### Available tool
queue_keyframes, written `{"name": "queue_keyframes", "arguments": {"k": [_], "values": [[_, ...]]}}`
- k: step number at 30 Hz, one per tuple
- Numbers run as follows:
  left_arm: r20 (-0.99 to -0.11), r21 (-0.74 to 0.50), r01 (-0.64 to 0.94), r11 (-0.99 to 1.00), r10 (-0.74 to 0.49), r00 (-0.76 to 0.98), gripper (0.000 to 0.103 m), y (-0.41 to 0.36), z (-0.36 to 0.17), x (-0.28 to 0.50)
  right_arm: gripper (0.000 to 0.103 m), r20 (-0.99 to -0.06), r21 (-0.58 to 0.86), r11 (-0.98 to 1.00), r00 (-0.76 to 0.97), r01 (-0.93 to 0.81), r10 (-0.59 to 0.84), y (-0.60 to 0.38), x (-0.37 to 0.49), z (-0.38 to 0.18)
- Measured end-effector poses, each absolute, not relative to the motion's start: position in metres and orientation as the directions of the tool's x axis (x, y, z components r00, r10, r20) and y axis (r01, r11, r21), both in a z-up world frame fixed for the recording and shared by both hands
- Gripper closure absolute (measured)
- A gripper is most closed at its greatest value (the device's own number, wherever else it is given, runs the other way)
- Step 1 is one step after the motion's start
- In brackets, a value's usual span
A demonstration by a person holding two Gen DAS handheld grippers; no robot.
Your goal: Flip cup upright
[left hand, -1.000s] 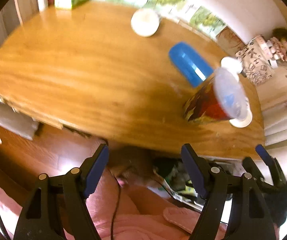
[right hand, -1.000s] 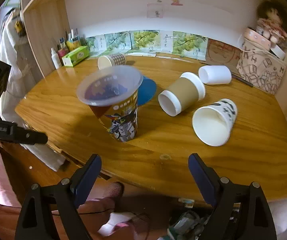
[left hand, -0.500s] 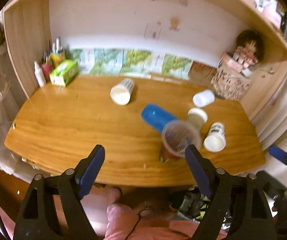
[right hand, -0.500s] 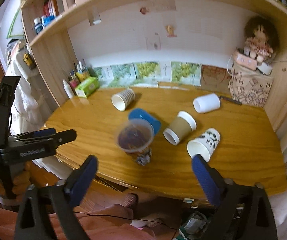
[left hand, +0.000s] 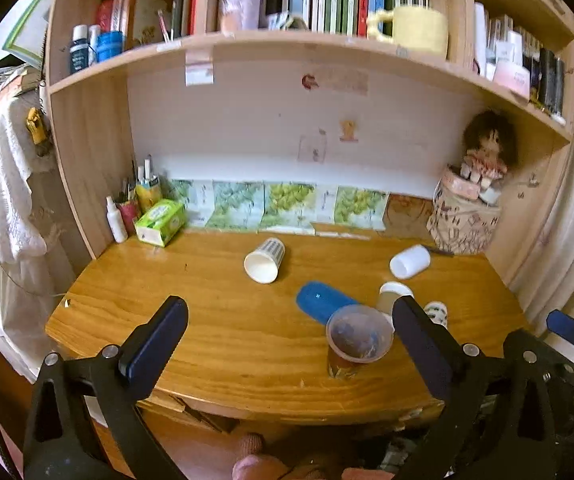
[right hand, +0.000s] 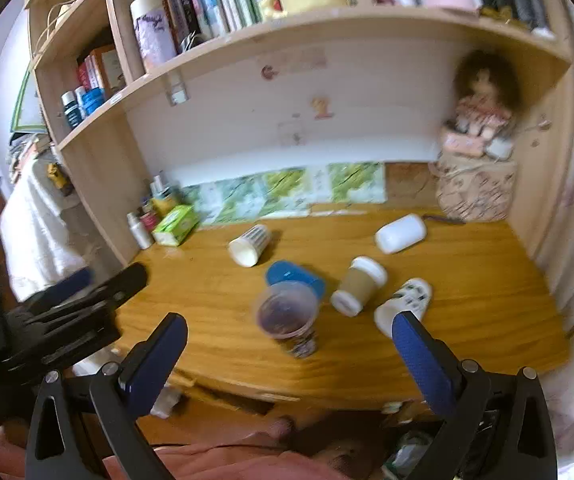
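A printed cup with a clear rim [left hand: 357, 342] stands upright near the desk's front edge; it also shows in the right wrist view [right hand: 290, 318]. Several cups lie on their sides behind it: a blue cup [left hand: 321, 300], a brown cup with white ends [right hand: 359, 286], a black-and-white patterned cup [right hand: 405, 302], a white cup [right hand: 401, 234] and a striped white cup [left hand: 265, 260]. My left gripper [left hand: 287, 344] is open and empty, held back from the desk. My right gripper [right hand: 289, 354] is open and empty, also in front of the desk.
The wooden desk [left hand: 207, 320] sits in a shelf alcove. A green box [left hand: 161, 222] and bottles stand at the back left. A doll on a patterned box [left hand: 471, 208] sits at the back right. Bookshelves run above.
Both grippers have pulled back and up from the desk, so the cups look smaller and the shelves have come into view. The printed cup stays upright.
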State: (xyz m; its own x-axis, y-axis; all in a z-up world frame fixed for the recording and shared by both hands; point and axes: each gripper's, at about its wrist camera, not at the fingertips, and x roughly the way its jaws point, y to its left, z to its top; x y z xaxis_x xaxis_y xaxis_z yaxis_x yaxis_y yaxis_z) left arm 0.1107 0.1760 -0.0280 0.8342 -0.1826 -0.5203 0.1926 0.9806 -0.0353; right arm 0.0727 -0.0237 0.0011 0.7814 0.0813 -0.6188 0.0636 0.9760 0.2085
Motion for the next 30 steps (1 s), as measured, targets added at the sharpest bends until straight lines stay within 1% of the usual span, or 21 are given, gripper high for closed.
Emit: {"name": "queue_keyframes", "arguments": {"k": [7, 11, 17, 30], "values": [[-0.502, -0.04, 0.183, 0.982, -0.178, 0.846, 0.001, 0.176, -0.027, 0.104, 0.0, -0.562, 0.215, 0.962, 0.827, 0.169, -0.02, -0.037, 0.062, 0.002], [-0.501, -0.048, 0.185, 0.982, -0.184, 0.846, 0.001, 0.176, -0.028, 0.101, 0.0, -0.534, 0.204, 0.965, 0.845, 0.168, -0.035, -0.036, 0.059, 0.005], [-0.484, -0.033, 0.185, 0.982, -0.178, 0.857, 0.001, 0.173, -0.028, 0.096, 0.0, -0.539, 0.197, 0.97, 0.842, 0.142, -0.014, -0.032, 0.06, 0.003], [-0.481, -0.008, 0.187, 0.982, -0.168, 0.86, 0.001, 0.166, -0.028, 0.095, 0.0, -0.552, 0.199, 0.971, 0.834, 0.131, 0.001, -0.032, 0.061, 0.001]]}}
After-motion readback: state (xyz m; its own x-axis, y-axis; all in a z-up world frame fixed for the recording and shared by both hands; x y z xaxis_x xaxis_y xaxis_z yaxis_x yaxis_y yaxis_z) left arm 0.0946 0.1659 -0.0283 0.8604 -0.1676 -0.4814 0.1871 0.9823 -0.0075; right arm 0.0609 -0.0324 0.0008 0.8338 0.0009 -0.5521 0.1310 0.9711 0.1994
